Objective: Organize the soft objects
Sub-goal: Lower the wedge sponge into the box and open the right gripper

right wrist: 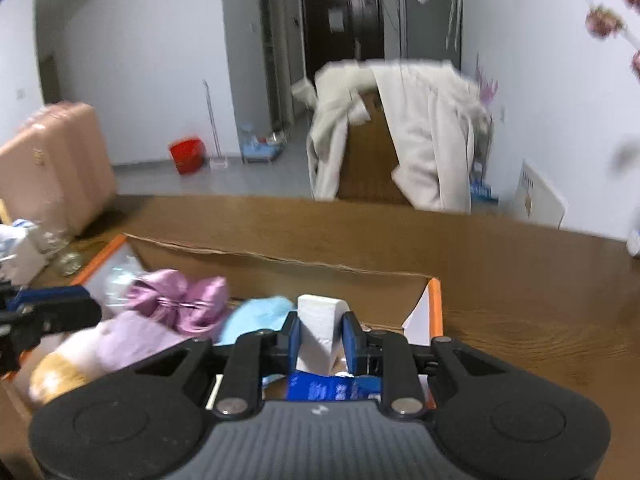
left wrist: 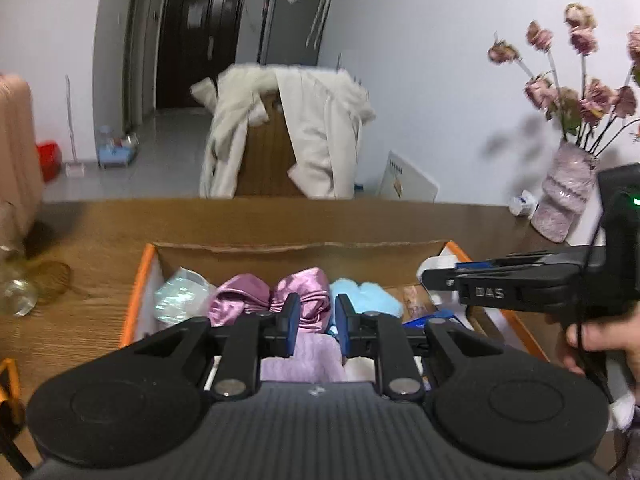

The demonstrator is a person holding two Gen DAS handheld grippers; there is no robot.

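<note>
An open cardboard box with orange edges (left wrist: pixel 136 280) (right wrist: pixel 434 300) sits on the wooden table. It holds a shiny purple satin bundle (left wrist: pixel 276 292) (right wrist: pixel 180 296), a light blue fluffy item (left wrist: pixel 368 296) (right wrist: pixel 260 316), a lilac towel (left wrist: pixel 300 356) (right wrist: pixel 132 340), a clear plastic packet (left wrist: pixel 180 292) and a blue pack (right wrist: pixel 328 390). My left gripper (left wrist: pixel 317 324) is open and empty above the box. My right gripper (right wrist: pixel 320 340) is shut on a white foam piece (right wrist: pixel 318 328) over the box's right end; it also shows in the left wrist view (left wrist: pixel 440 272).
A vase of dried pink flowers (left wrist: pixel 568 200) stands at the table's far right. Glass jars (left wrist: pixel 24 288) stand at the left. A chair draped with a white coat (left wrist: pixel 296 132) is beyond the table. A pink suitcase (right wrist: pixel 56 160) stands at the left.
</note>
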